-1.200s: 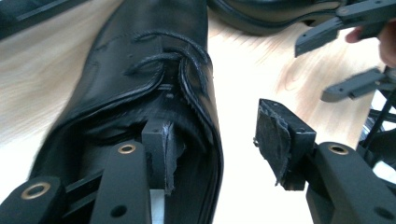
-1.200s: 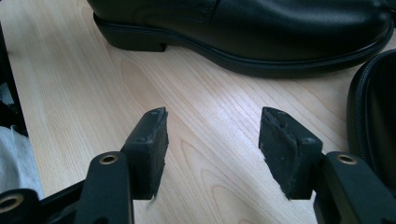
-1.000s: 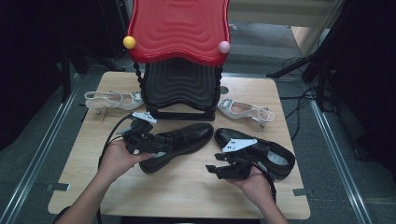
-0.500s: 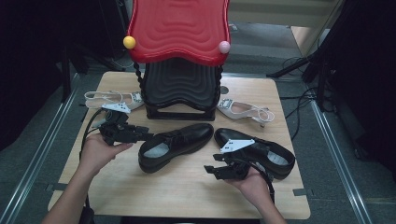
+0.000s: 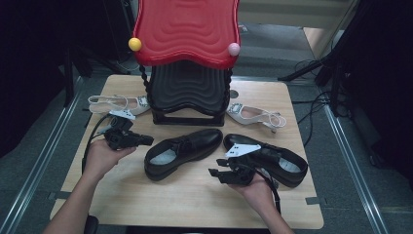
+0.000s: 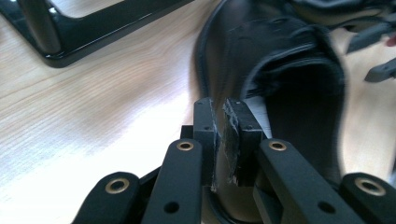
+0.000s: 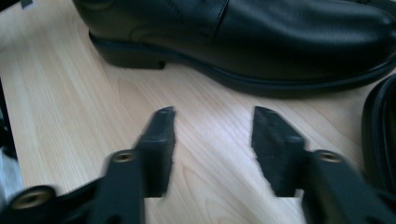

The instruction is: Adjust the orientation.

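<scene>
Two black leather shoes lay side by side on the tabletop (image 5: 195, 204), both just in front of the black stand (image 5: 187, 92) with the red wavy top (image 5: 187, 29), which serves as the landmark. The left black shoe (image 5: 182, 151) lay in front of the stand's middle, its toe pointing toward the stand's right corner; the right black shoe (image 5: 268, 158) lay in front and to the right. The left tongs (image 5: 143, 141) were held off the front left corner of the stand, just beside the heel of the left black shoe, pointing at it; their jaws had just been closing and stood almost together with nothing between them, as the left gripper view showed (image 6: 223, 140). The right tongs (image 5: 214, 173) hovered farther in front of the stand, between the two shoes; their jaws had just been closing too, yet stood apart over bare wood, gripping nothing (image 7: 212, 149). Two pale strappy sandals flanked the stand, one at its left (image 5: 117, 103), one at its right (image 5: 255, 115).
</scene>
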{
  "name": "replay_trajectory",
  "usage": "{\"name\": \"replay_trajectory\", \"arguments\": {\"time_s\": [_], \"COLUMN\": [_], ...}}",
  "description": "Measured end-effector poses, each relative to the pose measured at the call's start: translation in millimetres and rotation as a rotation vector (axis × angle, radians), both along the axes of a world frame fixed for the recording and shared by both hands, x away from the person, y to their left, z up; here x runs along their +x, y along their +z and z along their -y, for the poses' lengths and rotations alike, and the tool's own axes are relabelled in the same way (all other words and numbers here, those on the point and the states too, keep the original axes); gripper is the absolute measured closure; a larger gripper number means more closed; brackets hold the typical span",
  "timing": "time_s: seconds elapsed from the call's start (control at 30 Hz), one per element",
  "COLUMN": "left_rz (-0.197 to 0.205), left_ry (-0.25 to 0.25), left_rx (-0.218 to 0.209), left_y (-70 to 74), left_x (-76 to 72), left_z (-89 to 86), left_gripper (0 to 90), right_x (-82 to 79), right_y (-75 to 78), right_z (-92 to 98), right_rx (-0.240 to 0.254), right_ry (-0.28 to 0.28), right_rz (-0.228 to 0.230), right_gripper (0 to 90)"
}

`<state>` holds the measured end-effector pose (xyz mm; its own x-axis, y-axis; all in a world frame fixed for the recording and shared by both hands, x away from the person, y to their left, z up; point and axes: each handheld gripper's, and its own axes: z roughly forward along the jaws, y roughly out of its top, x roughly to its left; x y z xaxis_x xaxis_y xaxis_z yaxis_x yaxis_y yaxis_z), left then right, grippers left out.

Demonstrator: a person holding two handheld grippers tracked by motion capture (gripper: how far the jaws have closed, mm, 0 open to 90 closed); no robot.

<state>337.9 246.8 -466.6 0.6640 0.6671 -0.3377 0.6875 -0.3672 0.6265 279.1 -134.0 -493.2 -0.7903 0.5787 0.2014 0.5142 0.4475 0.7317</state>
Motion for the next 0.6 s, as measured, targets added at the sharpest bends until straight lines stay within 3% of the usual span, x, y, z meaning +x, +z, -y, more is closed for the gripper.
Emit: {"name": "replay_trajectory", "arguments": {"time_s": [0.03,0.07,0.1,0.13,0.2,0.23,0.27,0.4,0.5,0.6], "left_rz": [-0.009,-0.013,-0.003,-0.007,-0.024,-0.039,-0.043,-0.061,-0.072,-0.087], "left_ry": [0.001,0.003,-0.001,0.001,0.004,-0.003,-0.007,-0.022,-0.031,-0.033], "left_rx": [-0.008,-0.010,0.024,0.024,0.008,0.011,0.017,0.016,0.026,-0.006], "left_y": [-2.4,-4.6,-8.8,-11.5,-14.5,-19.0,-20.6,-24.4,-28.0,-29.2], "left_x": [1.4,2.1,3.5,4.9,5.8,6.7,7.4,9.8,11.7,13.2], "left_z": [0.5,1.7,4.4,5.2,5.9,7.0,7.3,9.2,13.8,15.6], "left_gripper": [83.5,83.1,83.1,83.1,83.4,83.5,83.9,87.5,88.1,89.5], "right_x": [2.0,3.8,5.3,6.8,7.8,10.8,13.6,25.2,31.0,33.3], "right_y": [-0.1,-0.3,-1.8,-3.1,-4.4,-5.3,-5.5,-5.1,-6.8,-8.5], "right_z": [-1.9,-4.1,-7.6,-12.7,-18.1,-27.9,-31.3,-39.1,-40.0,-41.3], "right_rx": [0.005,0.003,0.000,-0.011,-0.030,-0.064,-0.063,-0.057,-0.016,-0.003], "right_ry": [-0.006,-0.007,-0.008,-0.001,0.011,0.026,0.026,0.008,-0.002,-0.006], "right_rz": [-0.004,-0.001,0.007,-0.002,0.009,0.044,0.052,0.025,0.017,0.007], "right_gripper": [75.3,81.2,85.3,87.9,88.8,90.0,90.0,90.0,90.0,90.0]}}
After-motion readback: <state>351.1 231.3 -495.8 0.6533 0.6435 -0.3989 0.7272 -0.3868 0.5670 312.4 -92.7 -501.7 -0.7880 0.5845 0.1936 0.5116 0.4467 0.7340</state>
